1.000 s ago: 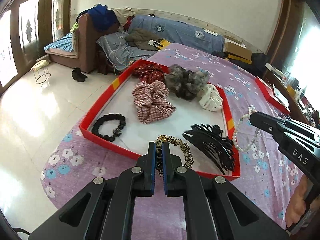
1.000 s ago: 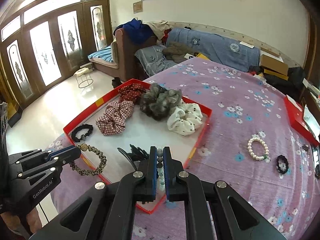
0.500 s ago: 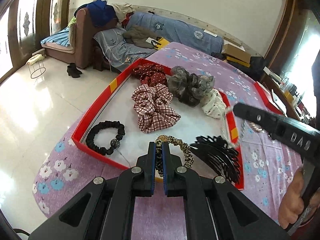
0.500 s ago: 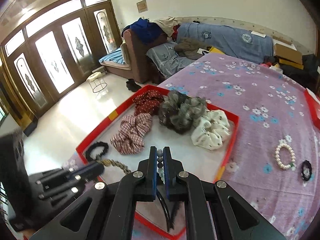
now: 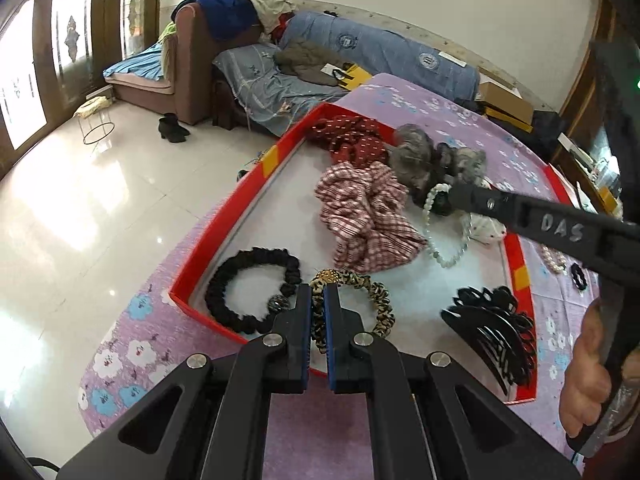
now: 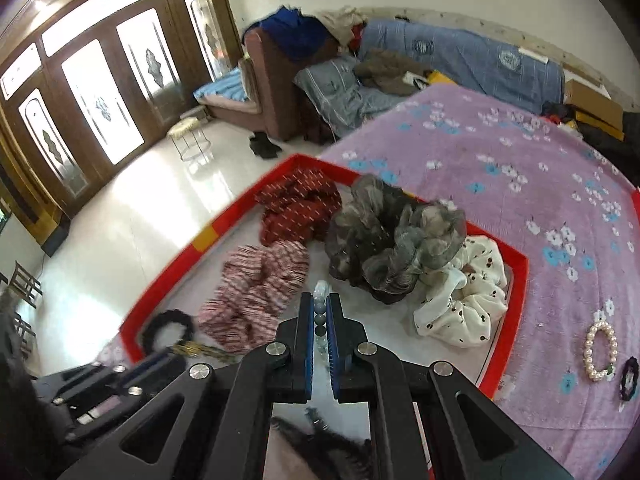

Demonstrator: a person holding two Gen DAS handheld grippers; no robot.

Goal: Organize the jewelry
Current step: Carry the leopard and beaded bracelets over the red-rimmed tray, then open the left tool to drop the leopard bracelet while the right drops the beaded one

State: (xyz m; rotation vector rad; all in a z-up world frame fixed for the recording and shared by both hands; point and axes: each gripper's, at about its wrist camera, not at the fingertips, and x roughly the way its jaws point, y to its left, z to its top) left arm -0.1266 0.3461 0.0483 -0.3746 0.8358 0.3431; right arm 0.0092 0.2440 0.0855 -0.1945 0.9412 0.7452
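Note:
My left gripper (image 5: pixel 318 292) is shut on a leopard-print hair tie (image 5: pixel 374 300) with a gold bead, held over the near end of the red tray (image 5: pixel 256 172), beside a black hair tie (image 5: pixel 248 292). From the right, my right gripper (image 5: pixel 448 200) reaches over the tray's middle, shut on a pale bead bracelet (image 5: pixel 440 244) that dangles next to the plaid scrunchie (image 5: pixel 364 216). In the right wrist view the right gripper (image 6: pixel 319 300) pinches the beads (image 6: pixel 321 292) above the tray (image 6: pixel 516 280). The left gripper (image 6: pixel 120 376) shows blurred at lower left.
The tray also holds a red dotted scrunchie (image 5: pixel 352 140), a grey one (image 5: pixel 432 160), a white one (image 6: pixel 460 296) and a black hair claw (image 5: pixel 492 332). A pearl bracelet (image 6: pixel 600 354) and a small black piece (image 6: pixel 630 378) lie on the purple floral bedspread (image 6: pixel 520 160).
The right gripper has carried the bead bracelet from outside the tray's right rim to over its middle. The left gripper has moved forward over the near rim with the leopard tie.

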